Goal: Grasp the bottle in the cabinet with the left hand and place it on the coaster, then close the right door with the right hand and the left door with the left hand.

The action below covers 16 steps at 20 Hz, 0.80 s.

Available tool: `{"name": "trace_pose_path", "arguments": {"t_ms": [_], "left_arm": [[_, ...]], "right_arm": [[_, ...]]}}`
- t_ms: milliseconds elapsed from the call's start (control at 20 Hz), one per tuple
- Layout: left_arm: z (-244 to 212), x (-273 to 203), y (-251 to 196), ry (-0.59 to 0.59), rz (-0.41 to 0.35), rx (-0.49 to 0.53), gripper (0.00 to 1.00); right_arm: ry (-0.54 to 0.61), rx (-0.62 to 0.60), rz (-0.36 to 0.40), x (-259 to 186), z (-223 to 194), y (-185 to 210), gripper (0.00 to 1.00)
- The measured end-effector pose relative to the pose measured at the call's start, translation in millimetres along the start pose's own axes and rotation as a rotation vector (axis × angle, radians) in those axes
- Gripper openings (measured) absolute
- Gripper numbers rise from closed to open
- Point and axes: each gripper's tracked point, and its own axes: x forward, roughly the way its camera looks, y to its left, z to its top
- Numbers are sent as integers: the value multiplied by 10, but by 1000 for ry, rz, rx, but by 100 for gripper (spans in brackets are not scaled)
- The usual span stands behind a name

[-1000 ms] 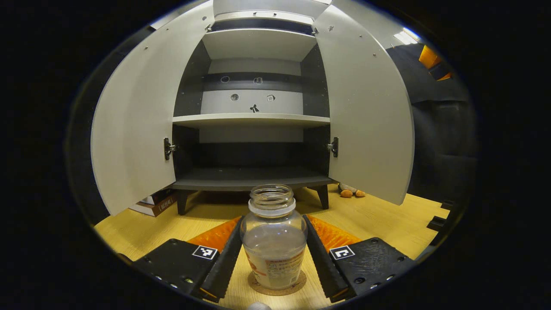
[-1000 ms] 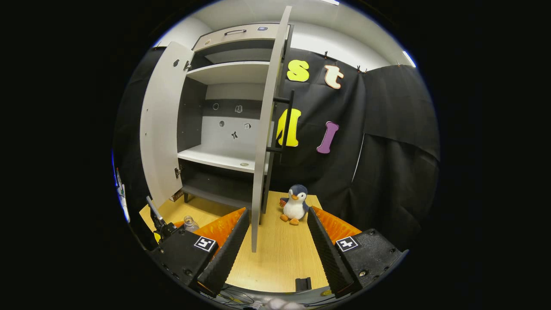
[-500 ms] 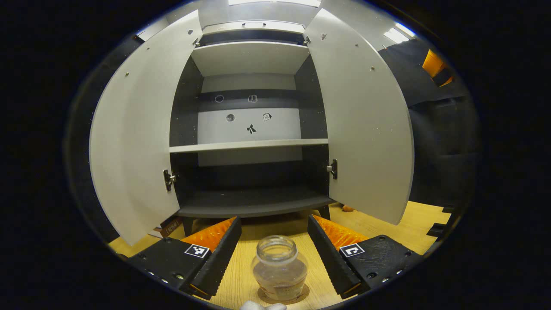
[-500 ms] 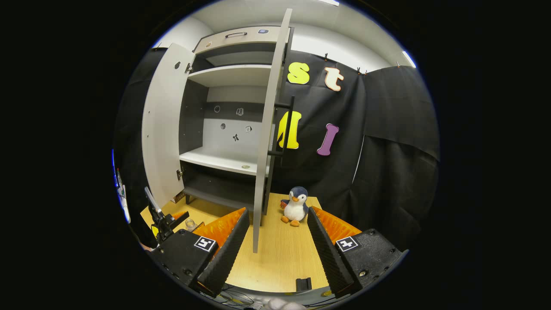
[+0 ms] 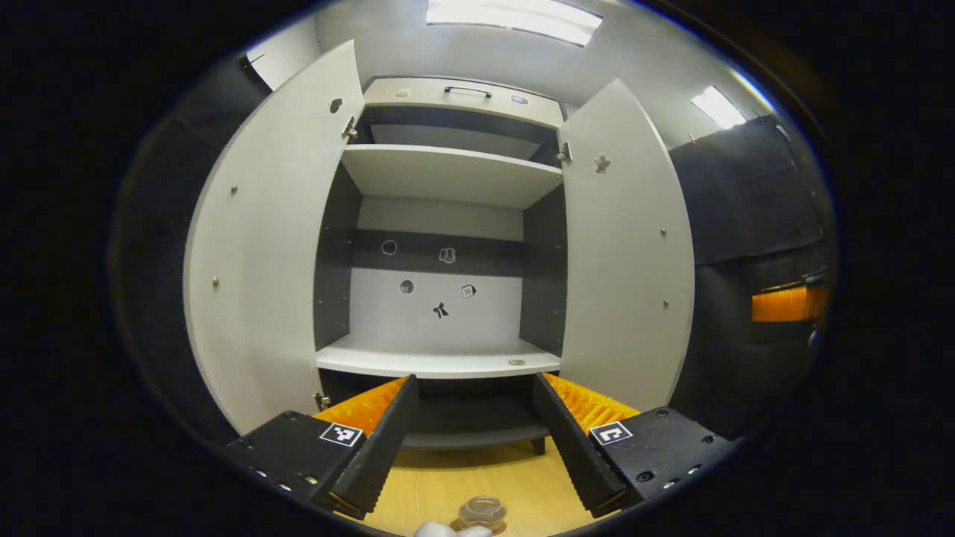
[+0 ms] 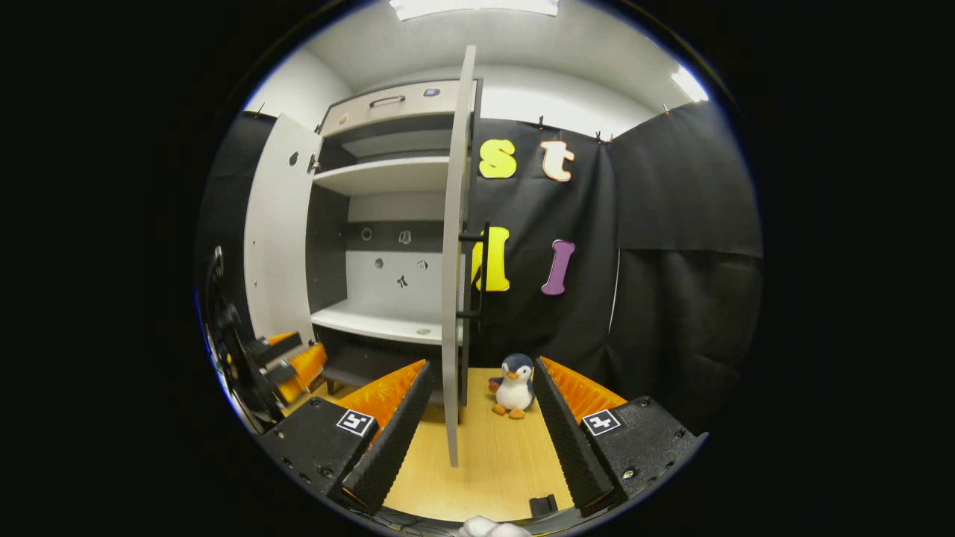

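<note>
We see the wooden tabletop (image 5: 448,485) before the open cabinet (image 5: 440,224); both our tongs, left (image 5: 471,440) and right (image 6: 477,440), stand wide open, holding nothing.

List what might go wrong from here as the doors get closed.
1. The right tool straddles the edge of the open grey right door; pushing off-centre may make it slip towards the plush penguin.
2. The clear glass bottle stands just below the open left tool; a low swing towards the grey left door might topple it.
</note>
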Motion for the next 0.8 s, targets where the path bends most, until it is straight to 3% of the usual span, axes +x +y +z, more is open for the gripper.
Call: {"name": "trace_pose_path", "arguments": {"t_ms": [250,550,750,800], "left_arm": [[463,-535,662,23,131,-2,95],[314,-1416,1222,109,253,47,94],[249,-1668,1340,137,294,56,90],[242,-1675,1318,136,296,52,94]], "right_arm": [[-38,15,-22,-174,96,82,84],[-45,6,-58,-346,113,151,83],[-25,-2,-47,-222,136,118,84],[-29,-8,-48,-142,179,58,84]]}}
